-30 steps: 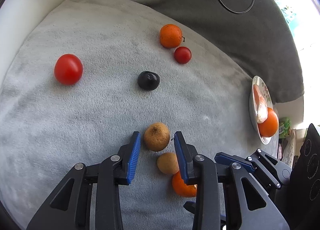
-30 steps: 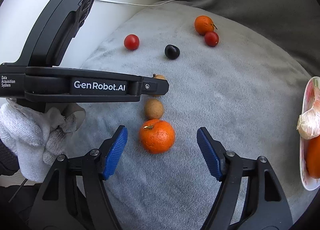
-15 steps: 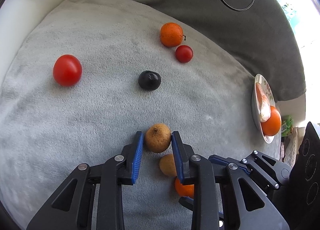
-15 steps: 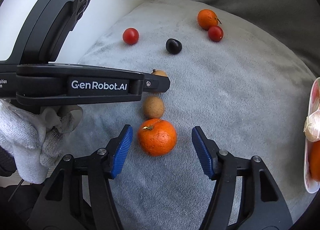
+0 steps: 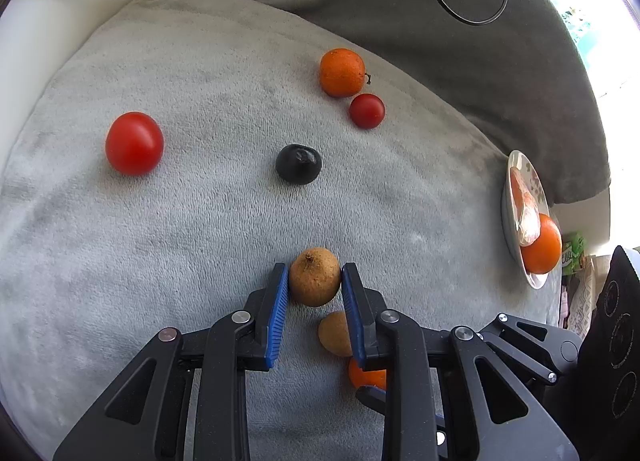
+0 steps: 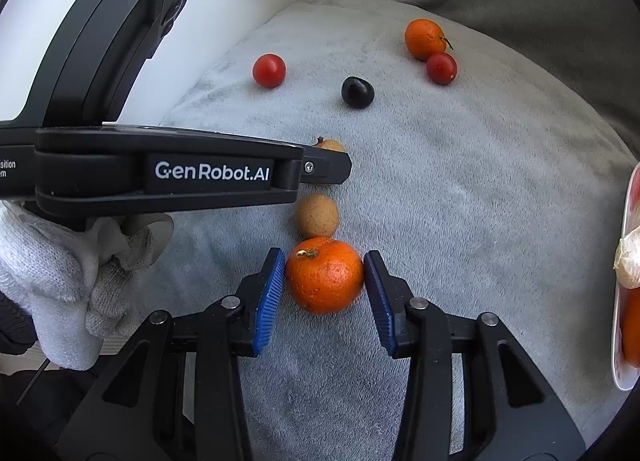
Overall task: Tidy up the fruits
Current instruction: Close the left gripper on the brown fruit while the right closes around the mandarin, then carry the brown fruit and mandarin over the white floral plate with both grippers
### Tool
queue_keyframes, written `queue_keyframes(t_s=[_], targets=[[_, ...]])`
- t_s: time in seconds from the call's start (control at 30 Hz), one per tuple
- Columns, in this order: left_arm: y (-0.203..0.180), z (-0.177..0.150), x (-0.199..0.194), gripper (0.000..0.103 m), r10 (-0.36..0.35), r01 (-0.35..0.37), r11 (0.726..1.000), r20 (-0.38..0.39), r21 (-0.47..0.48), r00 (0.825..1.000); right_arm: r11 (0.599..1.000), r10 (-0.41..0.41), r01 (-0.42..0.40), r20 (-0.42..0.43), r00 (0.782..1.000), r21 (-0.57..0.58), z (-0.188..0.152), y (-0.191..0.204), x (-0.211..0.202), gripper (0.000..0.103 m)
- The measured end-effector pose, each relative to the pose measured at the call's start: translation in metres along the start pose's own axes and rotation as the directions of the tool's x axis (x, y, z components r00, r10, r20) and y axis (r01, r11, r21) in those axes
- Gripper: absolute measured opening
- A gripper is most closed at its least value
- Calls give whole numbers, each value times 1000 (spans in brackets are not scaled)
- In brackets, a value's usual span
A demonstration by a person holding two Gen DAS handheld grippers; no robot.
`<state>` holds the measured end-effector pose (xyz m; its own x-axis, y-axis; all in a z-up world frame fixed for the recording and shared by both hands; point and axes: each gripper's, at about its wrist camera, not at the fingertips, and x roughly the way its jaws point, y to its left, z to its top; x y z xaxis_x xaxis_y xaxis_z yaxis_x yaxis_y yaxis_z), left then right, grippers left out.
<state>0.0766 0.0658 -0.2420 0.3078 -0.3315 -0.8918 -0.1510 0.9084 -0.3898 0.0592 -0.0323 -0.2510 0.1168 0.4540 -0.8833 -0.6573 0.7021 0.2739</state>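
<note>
We've got our left gripper (image 5: 315, 288) clamped on the brown fruit (image 5: 315, 276) on the grey blanket (image 5: 180, 221), while our right gripper (image 6: 324, 285) is closing around the orange (image 6: 325, 275), pads just about touching.

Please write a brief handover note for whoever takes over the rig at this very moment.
Left gripper: shut on the brown fruit, which is not yet lifted off the grey blanket.
Right gripper: jaws closing around the near orange, pads about at its sides.
Loose on the blanket: second brown fruit, large tomato, dark fruit, far orange, small tomato.
Done: one orange lies on the plate.
Left: lift both fruits, carry them over, then sort the rest.
</note>
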Motion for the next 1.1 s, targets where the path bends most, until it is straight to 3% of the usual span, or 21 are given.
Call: queue_keyframes(t_s=[0.4,1.1], targets=[[-3,1,-15,25,4,-4,1000,34,2,999,1000,-16,15,38,999,11,-6,-8,-25,42],[-40,14,-35,25,-35,26,995,85,95,996,992,-68,55,122,990,114,-25,-46,-83,42]])
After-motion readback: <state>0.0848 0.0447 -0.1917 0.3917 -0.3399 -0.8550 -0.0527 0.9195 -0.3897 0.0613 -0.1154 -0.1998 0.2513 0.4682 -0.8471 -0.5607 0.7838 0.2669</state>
